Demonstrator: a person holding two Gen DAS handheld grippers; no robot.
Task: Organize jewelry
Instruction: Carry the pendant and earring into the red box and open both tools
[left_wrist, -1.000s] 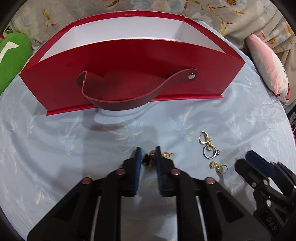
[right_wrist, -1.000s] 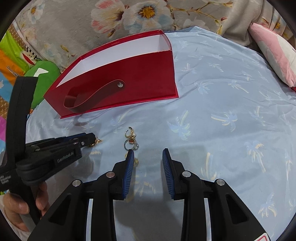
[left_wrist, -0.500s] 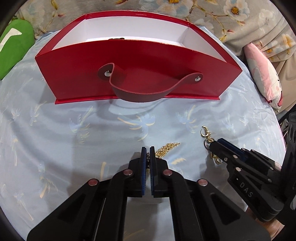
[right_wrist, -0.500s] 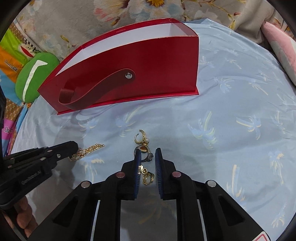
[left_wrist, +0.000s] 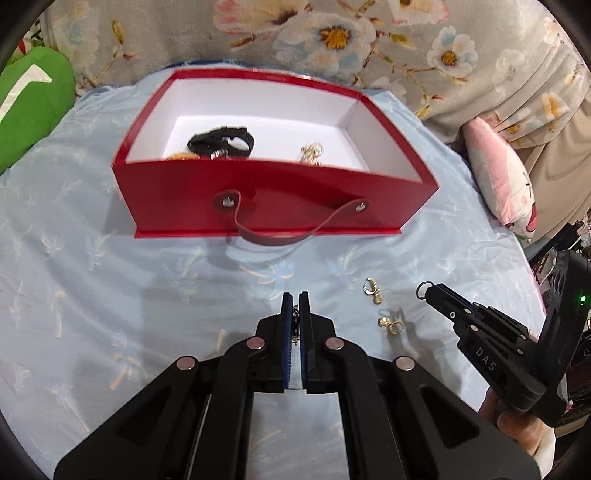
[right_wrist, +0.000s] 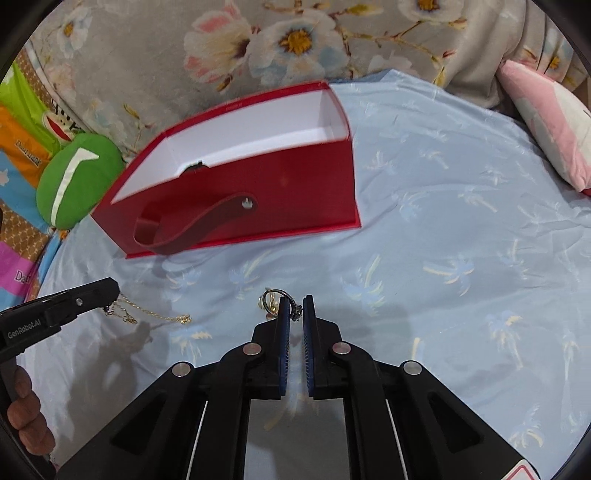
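A red box (left_wrist: 277, 192) with a white inside and a strap handle stands on the blue cloth; it also shows in the right wrist view (right_wrist: 258, 192). In it lie a black bracelet (left_wrist: 221, 142) and gold pieces (left_wrist: 312, 152). My left gripper (left_wrist: 294, 306) is shut on a gold chain necklace (right_wrist: 147, 312), lifted above the cloth with the chain hanging down. My right gripper (right_wrist: 294, 306) is shut on a silver ring (right_wrist: 282, 295), also seen in the left wrist view (left_wrist: 424, 288). Two gold earrings (left_wrist: 371, 291) (left_wrist: 391, 324) lie on the cloth between the grippers.
A green cushion (right_wrist: 77, 181) lies left of the box and a pink pillow (left_wrist: 498, 177) at the right. A floral fabric (left_wrist: 332, 37) rises behind the box. The blue cloth (right_wrist: 461, 258) spreads to the right.
Both grippers closed on their pieces and rose: the left lifted the gold chain, the right lifted the silver ring off the cloth. The box's inside has come into view.
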